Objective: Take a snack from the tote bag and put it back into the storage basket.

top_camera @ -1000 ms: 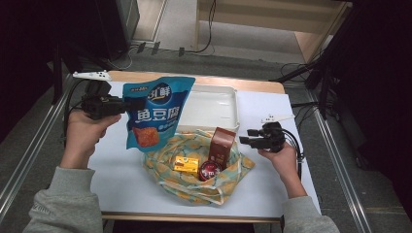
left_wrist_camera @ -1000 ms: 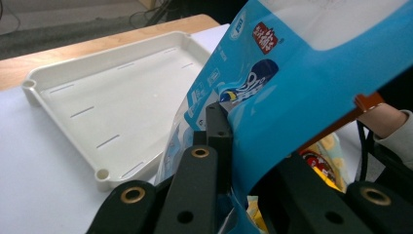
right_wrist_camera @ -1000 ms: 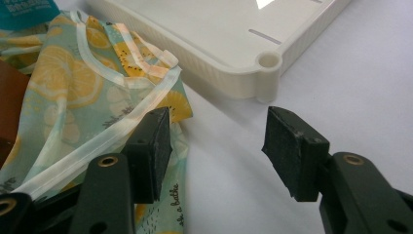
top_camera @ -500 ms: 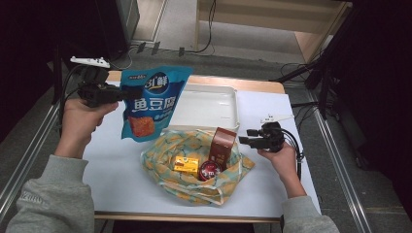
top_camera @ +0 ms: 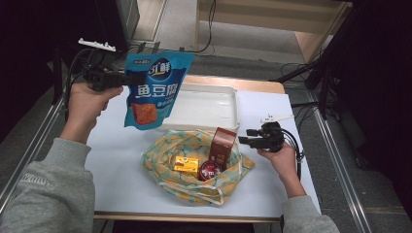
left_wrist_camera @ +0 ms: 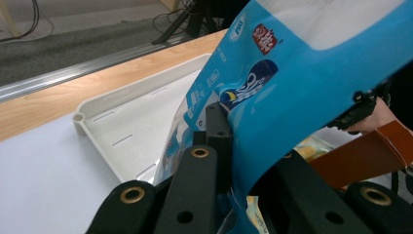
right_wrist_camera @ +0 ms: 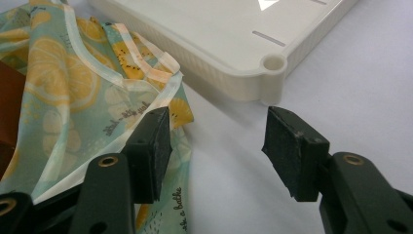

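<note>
The left claw is clamped on the upper edge of the blue snack bag, which hangs long axis downward above the desk, just left of the white tray. The tray lies to that claw's right, so I judge a short sideways carry comes next. The right claw rests with jaws apart, empty, beside the fabric bag.

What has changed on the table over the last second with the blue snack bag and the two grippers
The left gripper, shut on the blue snack bag, has carried it up and toward the table's far left; it now hangs in the air beside the white tray. The right gripper stayed put by the fabric bag, jaws open and holding nothing. The brown carton, yellow box and red can lie as before.
</note>
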The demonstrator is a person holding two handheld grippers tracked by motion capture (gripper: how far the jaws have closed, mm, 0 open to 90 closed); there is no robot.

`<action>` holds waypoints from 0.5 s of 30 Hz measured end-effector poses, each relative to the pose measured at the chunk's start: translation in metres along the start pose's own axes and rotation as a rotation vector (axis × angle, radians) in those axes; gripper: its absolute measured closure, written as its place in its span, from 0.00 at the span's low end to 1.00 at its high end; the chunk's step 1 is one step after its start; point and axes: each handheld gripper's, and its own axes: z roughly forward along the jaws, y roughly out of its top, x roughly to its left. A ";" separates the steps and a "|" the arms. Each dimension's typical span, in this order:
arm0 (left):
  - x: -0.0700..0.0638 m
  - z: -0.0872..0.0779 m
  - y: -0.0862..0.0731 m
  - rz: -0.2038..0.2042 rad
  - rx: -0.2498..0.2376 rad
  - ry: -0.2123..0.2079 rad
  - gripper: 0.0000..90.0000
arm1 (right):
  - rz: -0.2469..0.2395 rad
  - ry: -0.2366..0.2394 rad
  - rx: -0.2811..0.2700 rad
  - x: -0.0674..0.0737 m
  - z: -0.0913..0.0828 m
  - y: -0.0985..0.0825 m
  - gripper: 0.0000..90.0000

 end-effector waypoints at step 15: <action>0.003 0.034 0.023 0.015 0.013 0.003 0.97 | -0.003 0.013 -0.006 0.001 0.001 0.001 0.49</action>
